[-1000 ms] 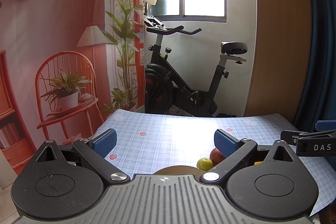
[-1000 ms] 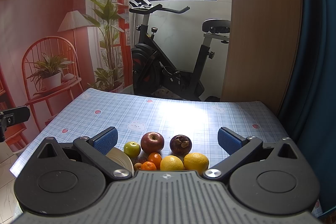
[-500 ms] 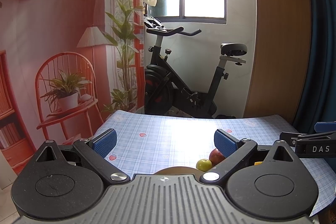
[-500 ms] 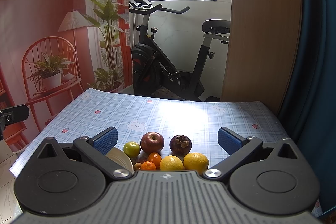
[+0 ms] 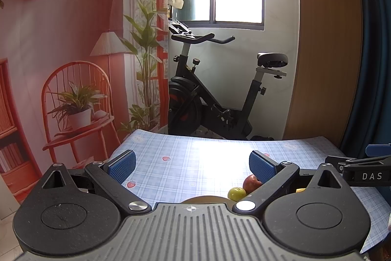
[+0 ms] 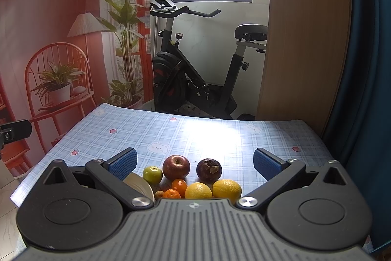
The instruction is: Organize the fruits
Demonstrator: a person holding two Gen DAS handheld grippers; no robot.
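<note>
In the right wrist view, fruits lie close together on the blue checked tablecloth [image 6: 195, 133]: a red apple [image 6: 176, 167], a small green apple [image 6: 152, 174], a dark mangosteen [image 6: 209, 169], two yellow lemons [image 6: 198, 190] [image 6: 227, 189] and two small oranges [image 6: 179, 184] [image 6: 171, 194]. A pale plate [image 6: 139, 184] edge shows beside the left finger. My right gripper [image 6: 194, 163] is open and empty just behind the fruits. My left gripper [image 5: 191, 166] is open and empty; the red apple [image 5: 251, 182] and green apple [image 5: 236, 193] show by its right finger, with a brown plate rim [image 5: 205, 199] below.
An exercise bike [image 6: 195, 80] stands beyond the table's far edge. A wooden panel [image 6: 300, 40] and a dark blue curtain [image 6: 366, 65] are at the right. The right gripper's finger [image 5: 361, 173] shows at the right of the left wrist view.
</note>
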